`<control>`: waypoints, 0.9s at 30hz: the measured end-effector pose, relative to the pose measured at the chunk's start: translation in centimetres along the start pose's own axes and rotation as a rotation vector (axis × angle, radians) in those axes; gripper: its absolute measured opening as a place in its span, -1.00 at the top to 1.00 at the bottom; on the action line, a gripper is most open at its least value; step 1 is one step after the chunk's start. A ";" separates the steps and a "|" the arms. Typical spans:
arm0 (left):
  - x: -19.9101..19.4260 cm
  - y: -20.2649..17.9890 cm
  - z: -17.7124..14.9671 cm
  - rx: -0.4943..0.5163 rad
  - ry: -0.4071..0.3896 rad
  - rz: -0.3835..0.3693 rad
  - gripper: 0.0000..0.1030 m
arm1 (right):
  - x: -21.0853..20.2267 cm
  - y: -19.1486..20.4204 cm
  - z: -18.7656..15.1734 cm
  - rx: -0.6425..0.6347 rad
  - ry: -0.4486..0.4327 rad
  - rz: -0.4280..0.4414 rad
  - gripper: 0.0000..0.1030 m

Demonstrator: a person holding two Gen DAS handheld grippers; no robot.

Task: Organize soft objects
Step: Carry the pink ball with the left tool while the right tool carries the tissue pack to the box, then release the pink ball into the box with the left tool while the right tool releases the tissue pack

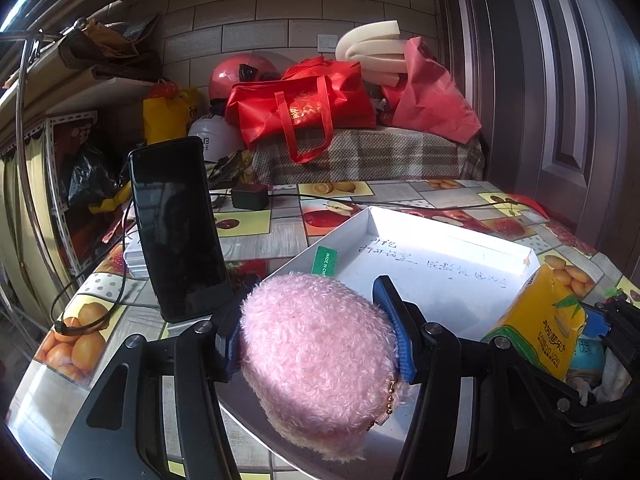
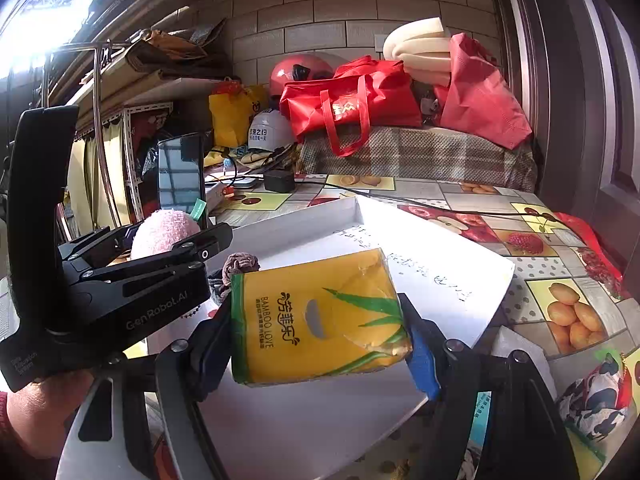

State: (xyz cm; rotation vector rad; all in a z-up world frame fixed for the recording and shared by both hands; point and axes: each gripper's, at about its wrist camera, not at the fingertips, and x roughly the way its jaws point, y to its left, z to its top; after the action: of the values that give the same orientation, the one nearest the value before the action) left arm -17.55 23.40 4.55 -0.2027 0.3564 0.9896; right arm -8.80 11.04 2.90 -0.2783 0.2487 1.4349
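Fruit-patterned oilcloth covers the worktop (image 1: 256, 236), with a shallow white tray (image 1: 452, 236) at its middle. Left tongs (image 1: 316, 332) squeeze a pink plush pouch (image 1: 316, 356) over the tray's near-left edge — light, squashy, best gripped across its middle. Right tongs (image 2: 320, 344) clamp a yellow tissue pack (image 2: 320, 320) above the tray's near side — soft, slick-wrapped, likely to slip.

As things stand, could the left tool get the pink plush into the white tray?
Probably yes. The left tool already grips the pink plush just at the white tray's near edge, and the tray floor ahead is bare; only the tissue pack crowds its right side.
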 end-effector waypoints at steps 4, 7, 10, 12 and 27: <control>1.1 -0.4 0.4 0.017 0.000 0.013 -0.13 | 1.1 -0.9 0.5 0.053 0.016 -0.011 -0.44; 1.8 -0.6 0.6 0.034 0.007 0.024 -0.13 | 2.1 -1.7 0.9 0.090 0.024 -0.028 -0.45; 2.4 -0.8 0.9 0.042 0.012 0.037 -0.13 | 3.1 -2.5 1.2 0.123 0.044 -0.046 -0.45; 2.7 -0.7 1.0 0.039 0.016 0.047 -0.13 | 3.7 -2.9 1.4 0.142 0.056 -0.060 -0.46; 2.2 0.8 1.1 -0.042 -0.019 0.117 -1.00 | 2.6 -3.1 2.0 0.131 -0.051 -0.147 -0.99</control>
State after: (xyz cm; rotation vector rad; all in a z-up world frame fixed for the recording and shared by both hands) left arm -16.89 25.94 4.73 -0.2125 0.3329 1.1149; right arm -5.38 13.81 4.08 -0.1493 0.2735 1.2725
